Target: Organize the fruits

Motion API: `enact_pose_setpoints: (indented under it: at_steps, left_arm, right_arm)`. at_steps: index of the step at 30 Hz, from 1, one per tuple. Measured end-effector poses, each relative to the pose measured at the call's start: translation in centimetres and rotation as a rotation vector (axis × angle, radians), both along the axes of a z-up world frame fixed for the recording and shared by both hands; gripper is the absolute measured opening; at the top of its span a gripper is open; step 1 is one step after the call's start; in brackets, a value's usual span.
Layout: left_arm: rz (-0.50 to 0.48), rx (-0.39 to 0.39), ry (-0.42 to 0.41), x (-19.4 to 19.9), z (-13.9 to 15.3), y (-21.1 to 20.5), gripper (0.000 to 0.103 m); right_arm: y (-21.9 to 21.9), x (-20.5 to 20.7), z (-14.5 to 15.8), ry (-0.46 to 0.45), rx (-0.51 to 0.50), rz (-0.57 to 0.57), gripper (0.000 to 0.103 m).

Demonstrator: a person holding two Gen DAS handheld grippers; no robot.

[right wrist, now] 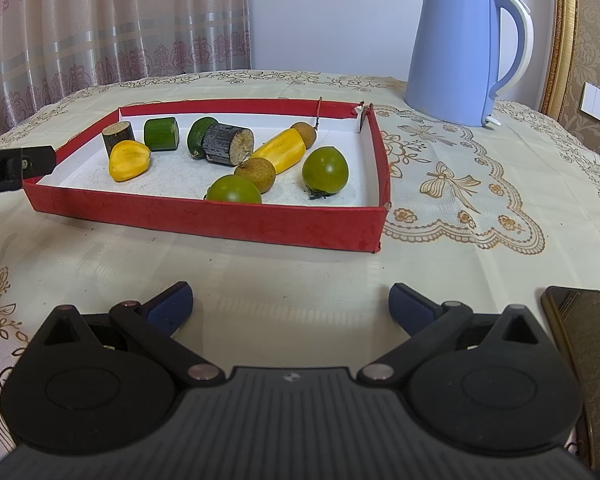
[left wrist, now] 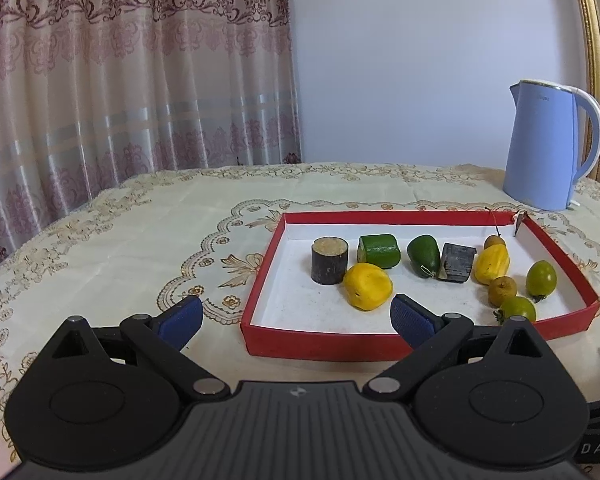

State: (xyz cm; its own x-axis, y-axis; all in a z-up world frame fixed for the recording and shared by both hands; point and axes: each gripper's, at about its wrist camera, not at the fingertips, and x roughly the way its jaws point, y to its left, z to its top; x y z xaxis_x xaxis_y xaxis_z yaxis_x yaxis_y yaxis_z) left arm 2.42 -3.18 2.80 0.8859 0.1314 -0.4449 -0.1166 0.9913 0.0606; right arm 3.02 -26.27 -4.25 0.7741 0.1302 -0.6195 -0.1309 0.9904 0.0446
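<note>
A red tray (left wrist: pixel 319 346) (right wrist: pixel 204 218) with a white floor holds several fruits and cut pieces. Among them are a yellow fruit (left wrist: pixel 367 286) (right wrist: pixel 128 160), a dark cut cylinder (left wrist: pixel 329 260) (right wrist: pixel 118 136), a green cut piece (left wrist: pixel 379 251) (right wrist: pixel 161 133), a long yellow fruit (left wrist: pixel 491 264) (right wrist: pixel 280 150) and green round fruits (left wrist: pixel 541 278) (right wrist: pixel 324 169). My left gripper (left wrist: pixel 296 316) is open at the tray's near wall, its right finger over the tray. My right gripper (right wrist: pixel 290 304) is open above bare tablecloth, in front of the tray. Neither holds anything.
A light blue kettle (left wrist: pixel 547 144) (right wrist: pixel 459 52) stands behind the tray on the right. A dark phone (right wrist: pixel 587 344) lies at the right beside my right gripper. The left gripper's body (right wrist: pixel 16 168) shows at the tray's left corner. Curtains hang behind the table.
</note>
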Motion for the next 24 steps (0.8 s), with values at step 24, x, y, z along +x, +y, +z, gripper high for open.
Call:
enact_pose_setpoints:
  at_steps: [24]
  left_arm:
    - [-0.009,0.024,0.035,0.77,-0.07,-0.18,0.101]
  right_arm:
    - [0.04,0.02,0.0,0.0,0.0,0.0,0.103]
